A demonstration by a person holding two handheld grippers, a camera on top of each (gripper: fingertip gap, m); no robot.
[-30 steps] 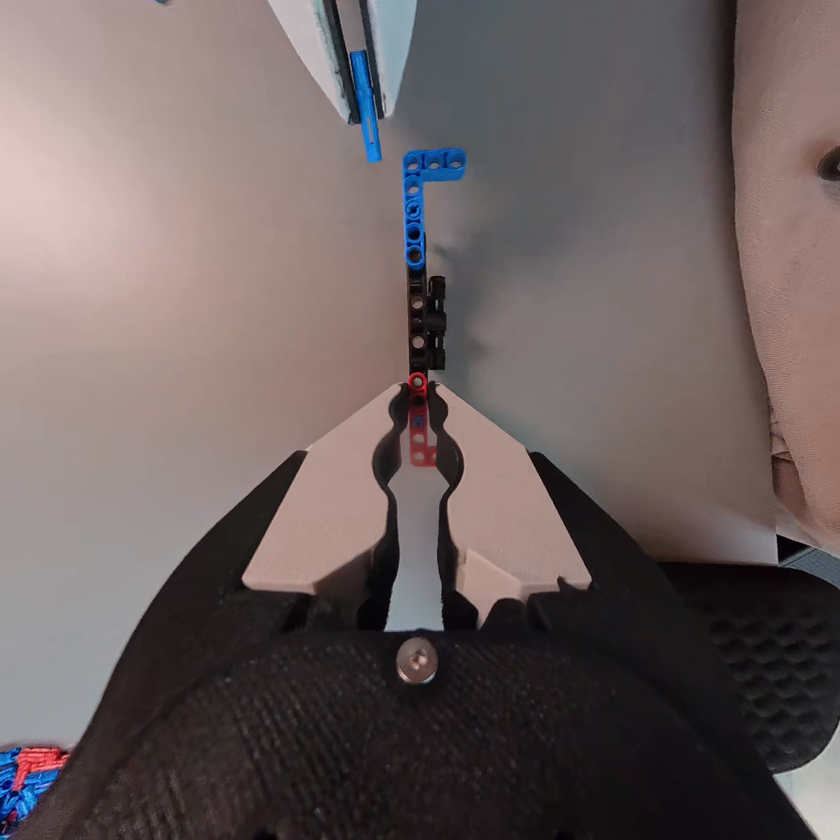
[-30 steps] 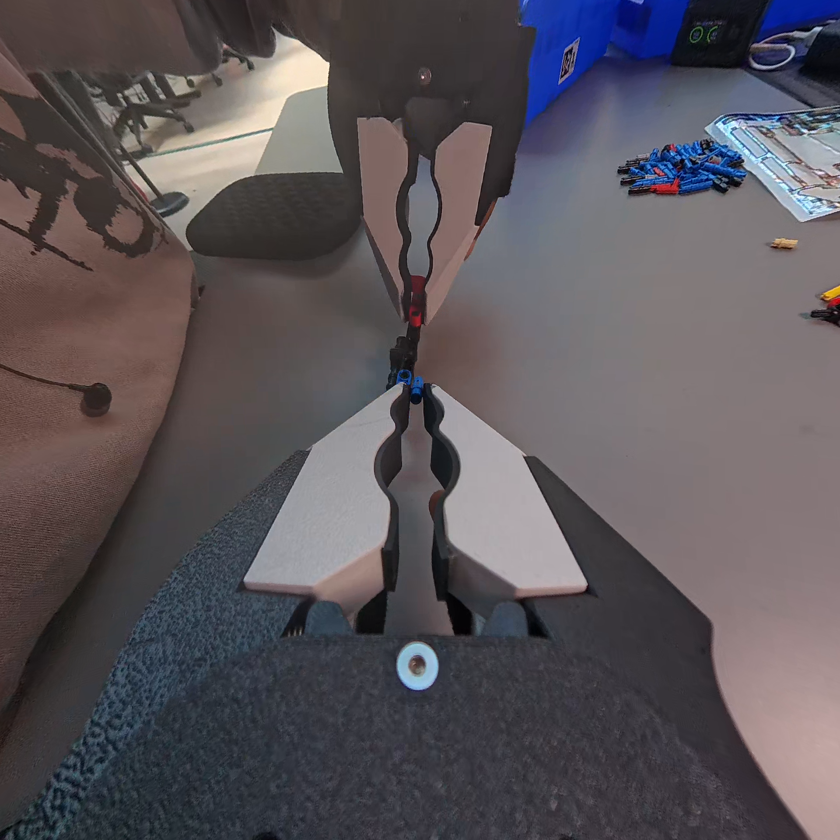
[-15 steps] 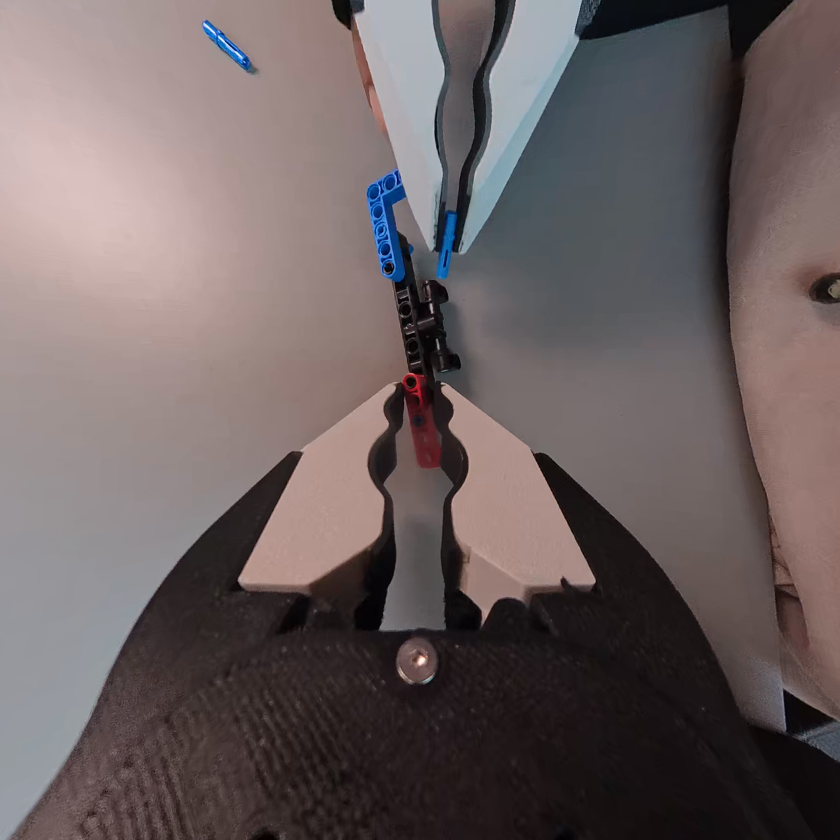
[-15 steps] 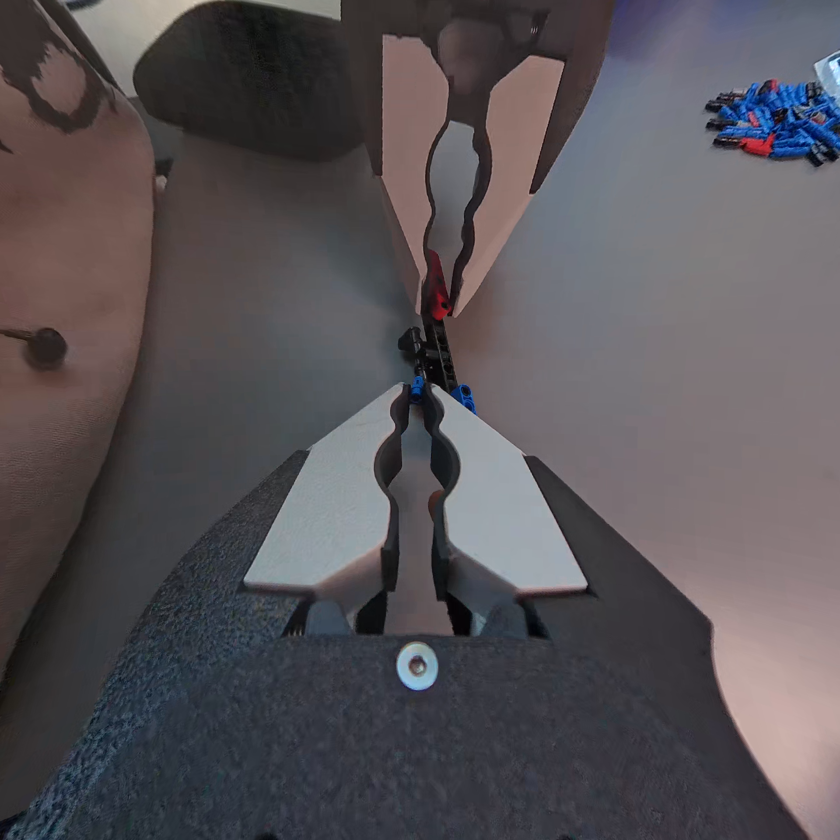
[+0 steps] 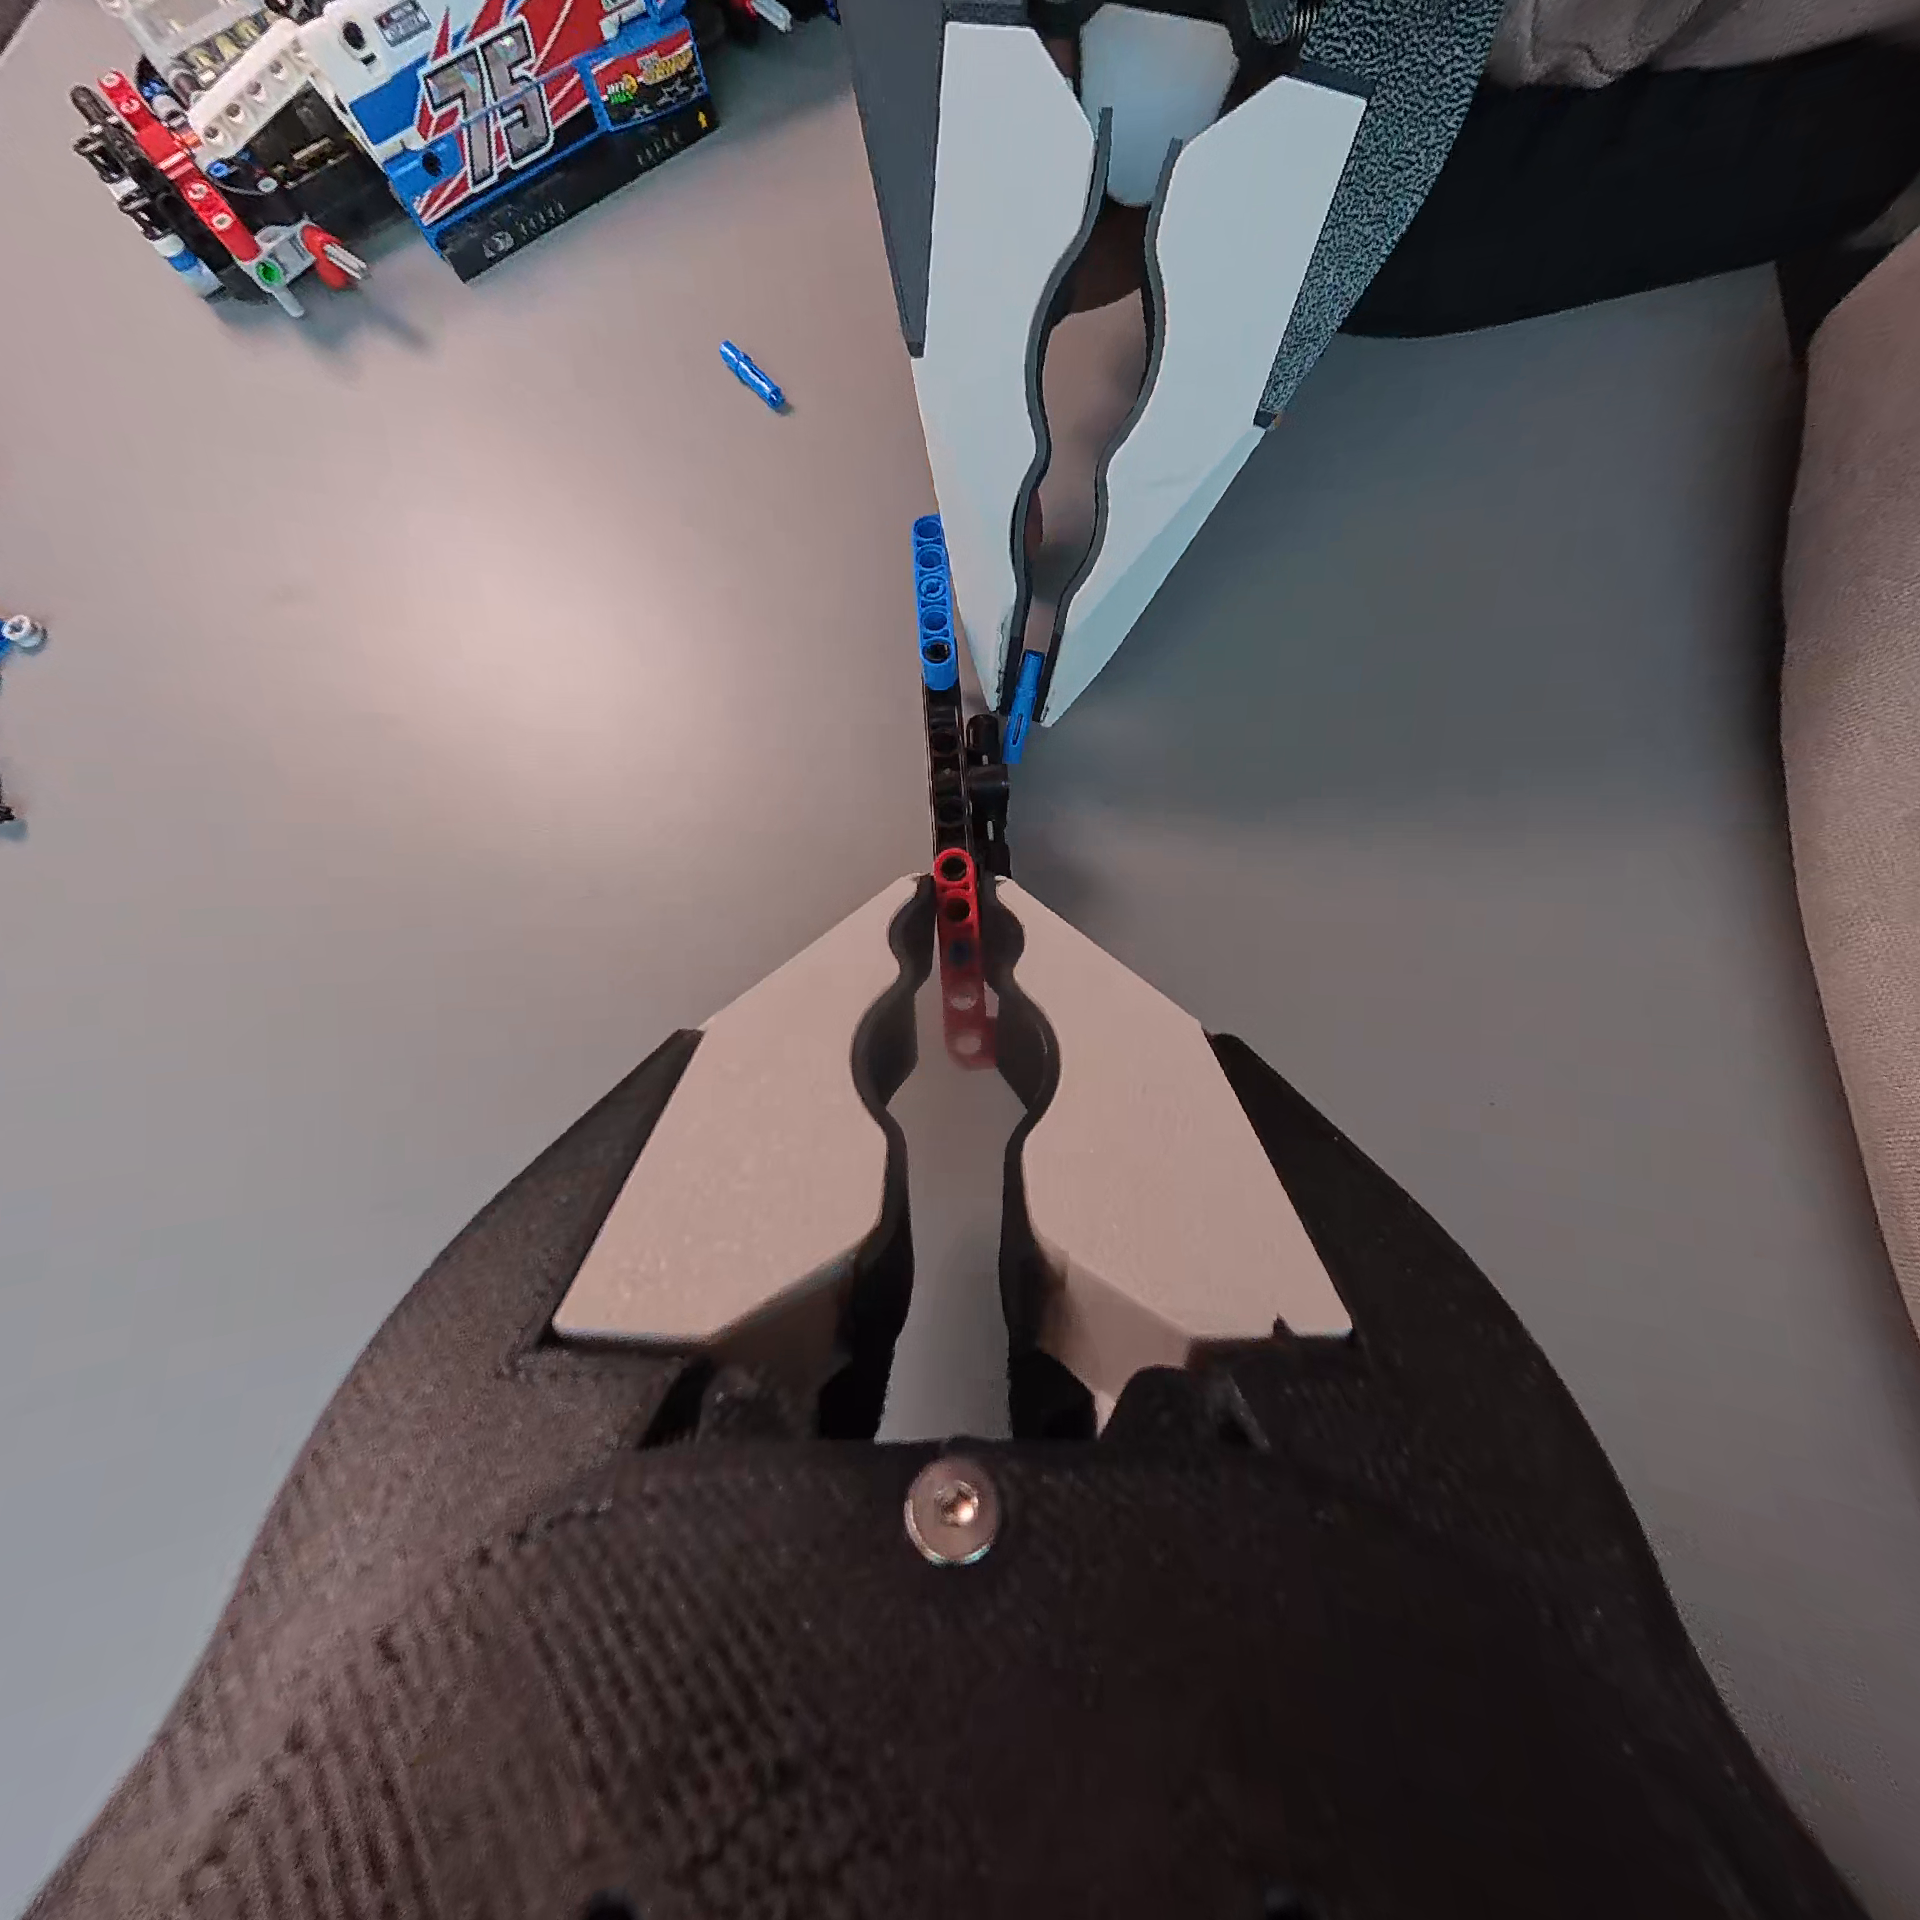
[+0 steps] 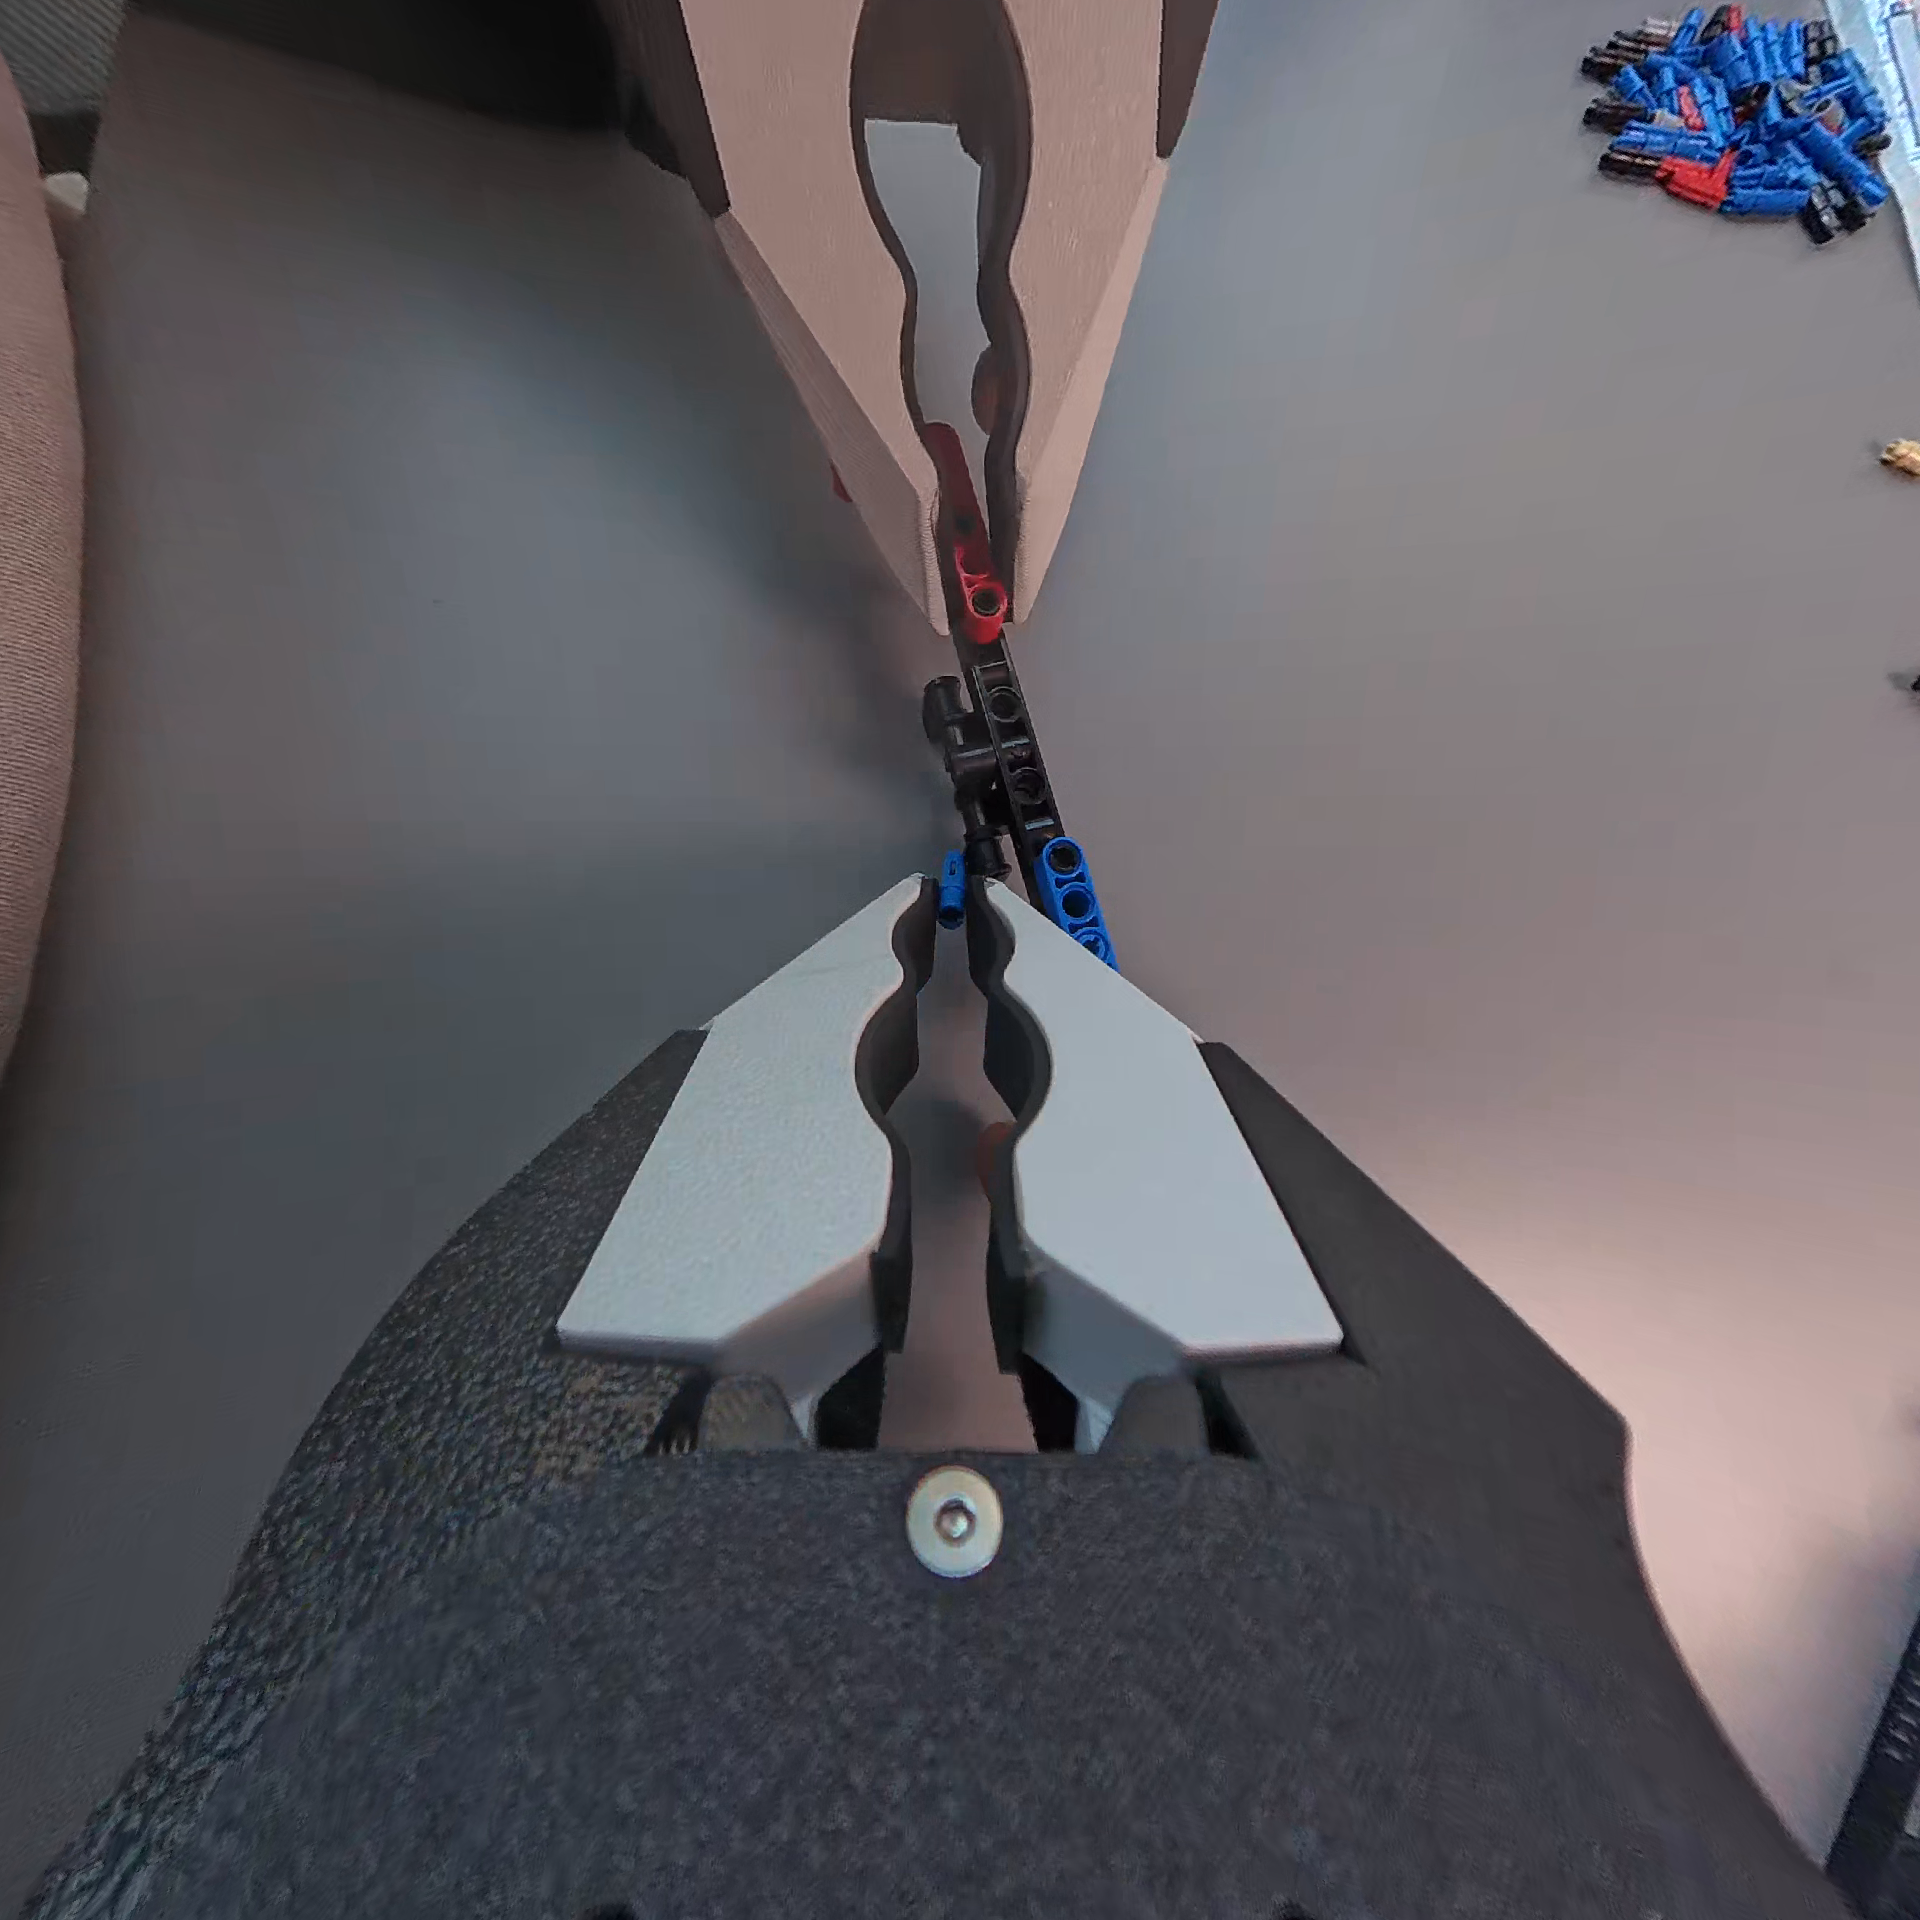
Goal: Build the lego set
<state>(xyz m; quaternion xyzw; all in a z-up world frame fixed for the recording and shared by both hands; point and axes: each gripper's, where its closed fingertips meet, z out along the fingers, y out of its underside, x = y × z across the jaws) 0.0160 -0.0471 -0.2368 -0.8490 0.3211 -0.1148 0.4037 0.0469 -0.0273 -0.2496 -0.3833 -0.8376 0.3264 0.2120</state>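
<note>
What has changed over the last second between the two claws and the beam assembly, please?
The right claw, shut on a blue pin, closed the gap from well clear of the beam assembly to its black connector, where the pin's tip now sits. Whether it has entered a hole cannot be told. The left claw stayed shut on the assembly's red beam.

My right gripper (image 6: 954, 902) pinches a blue pin (image 6: 951, 886) against the black connector (image 6: 961, 743) on the beam assembly (image 6: 1013, 748), whose red beam (image 6: 971, 551) my left gripper (image 6: 977, 613) clamps.
</note>
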